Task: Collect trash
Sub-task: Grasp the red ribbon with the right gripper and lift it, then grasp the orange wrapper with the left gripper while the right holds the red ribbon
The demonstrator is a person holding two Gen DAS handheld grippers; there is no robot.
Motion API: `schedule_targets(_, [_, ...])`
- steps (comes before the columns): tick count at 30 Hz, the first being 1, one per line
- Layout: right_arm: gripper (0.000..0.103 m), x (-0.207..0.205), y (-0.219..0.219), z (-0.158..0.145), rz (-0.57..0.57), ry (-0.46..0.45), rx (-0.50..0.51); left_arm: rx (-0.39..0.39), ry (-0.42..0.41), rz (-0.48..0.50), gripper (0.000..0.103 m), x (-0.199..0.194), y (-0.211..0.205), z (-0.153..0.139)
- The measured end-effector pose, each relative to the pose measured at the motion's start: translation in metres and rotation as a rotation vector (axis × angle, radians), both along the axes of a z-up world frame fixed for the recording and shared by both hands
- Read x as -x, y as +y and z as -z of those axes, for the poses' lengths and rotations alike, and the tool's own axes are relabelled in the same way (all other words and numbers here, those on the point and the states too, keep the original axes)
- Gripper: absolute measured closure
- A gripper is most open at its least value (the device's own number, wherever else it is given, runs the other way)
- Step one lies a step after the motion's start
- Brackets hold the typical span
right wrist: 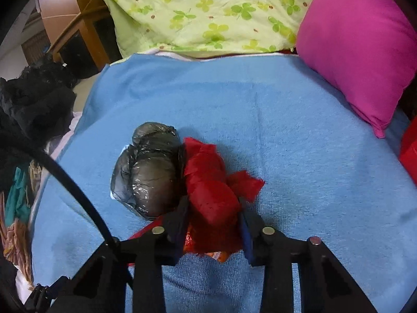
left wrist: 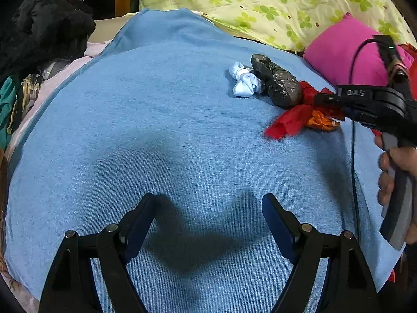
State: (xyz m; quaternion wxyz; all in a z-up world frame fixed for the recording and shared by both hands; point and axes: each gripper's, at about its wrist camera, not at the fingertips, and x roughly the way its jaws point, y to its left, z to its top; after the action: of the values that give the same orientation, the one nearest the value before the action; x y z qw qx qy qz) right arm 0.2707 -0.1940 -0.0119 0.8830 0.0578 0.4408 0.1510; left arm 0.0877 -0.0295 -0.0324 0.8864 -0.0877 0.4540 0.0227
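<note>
Right gripper (right wrist: 213, 224) clamped on red wrapper (right wrist: 211, 185), left gripper (left wrist: 208, 216) spread wide over blue blanket (left wrist: 156, 104), floral quilt (left wrist: 260, 0) behind

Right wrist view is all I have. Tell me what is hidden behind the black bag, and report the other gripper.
Observer: A small white knotted wad lies against the far side of the black bag, on the blue blanket.
Operator: Report the left gripper.
Observer: The left gripper is open over bare blanket, nothing between its fingers, well short of the trash pile.
Operator: Confirm my grip from outside.
Observer: From the left wrist view, the right gripper reaches into the pile from the right, shut on the red wrapper; a loose red end trails on the blanket, with an orange wrapper just under the fingers.
</note>
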Motion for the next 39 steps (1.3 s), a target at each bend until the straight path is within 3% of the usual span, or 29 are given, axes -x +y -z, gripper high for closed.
schedule_targets(1, [0.082, 0.005, -0.001, -0.004, 0.0, -0.013, 0.004, 0.001, -0.001, -0.001, 0.02, 0.0, 0.0, 0.0])
schedule_targets(6, [0.082, 0.047, -0.021, -0.029, 0.019, -0.078, -0.016, -0.017, -0.006, 0.0, 0.02, 0.002, -0.003, 0.001])
schedule_targets(13, [0.082, 0.117, -0.069, -0.041, 0.076, -0.104, -0.062, -0.048, -0.014, -0.008, 0.02, 0.008, -0.006, 0.002])
schedule_targets(17, [0.082, 0.153, -0.096, -0.03, 0.104, -0.058, -0.061, -0.067, -0.019, -0.01, 0.02, 0.01, -0.008, 0.003])
schedule_targets(22, [0.079, 0.162, -0.11, -0.004, 0.115, 0.022, -0.024, -0.098, -0.032, 0.011, 0.02, 0.013, -0.016, 0.003])
schedule_targets(24, [0.069, 0.162, -0.115, -0.003, 0.126, 0.024, -0.044, -0.112, -0.031, 0.017, 0.02, 0.013, -0.019, 0.004])
schedule_targets(26, [0.025, 0.161, -0.116, -0.009, 0.138, -0.008, -0.037, -0.12, -0.032, 0.018, 0.02, 0.013, -0.021, 0.005])
schedule_targets(27, [0.022, 0.161, -0.115, -0.013, 0.144, -0.04, -0.025, -0.12, -0.034, 0.017, 0.02, 0.013, -0.021, 0.004])
schedule_targets(33, [0.023, 0.138, -0.096, -0.004, 0.105, -0.051, 0.035, -0.105, -0.048, 0.039, 0.02, 0.011, -0.026, -0.003])
schedule_targets(34, [0.028, 0.135, -0.095, 0.002, 0.099, -0.033, 0.015, -0.101, -0.052, 0.049, 0.02, 0.01, -0.028, -0.006])
schedule_targets(35, [0.049, 0.133, -0.094, 0.005, 0.096, -0.024, 0.004, -0.099, -0.06, 0.065, 0.02, 0.009, -0.032, -0.009])
schedule_targets(36, [0.059, 0.129, -0.091, 0.01, 0.091, -0.003, 0.006, -0.101, -0.07, 0.083, 0.02, 0.007, -0.036, -0.013])
schedule_targets(39, [0.065, 0.128, -0.092, 0.016, 0.087, 0.016, -0.012, -0.111, -0.079, 0.136, 0.02, -0.008, -0.051, -0.02])
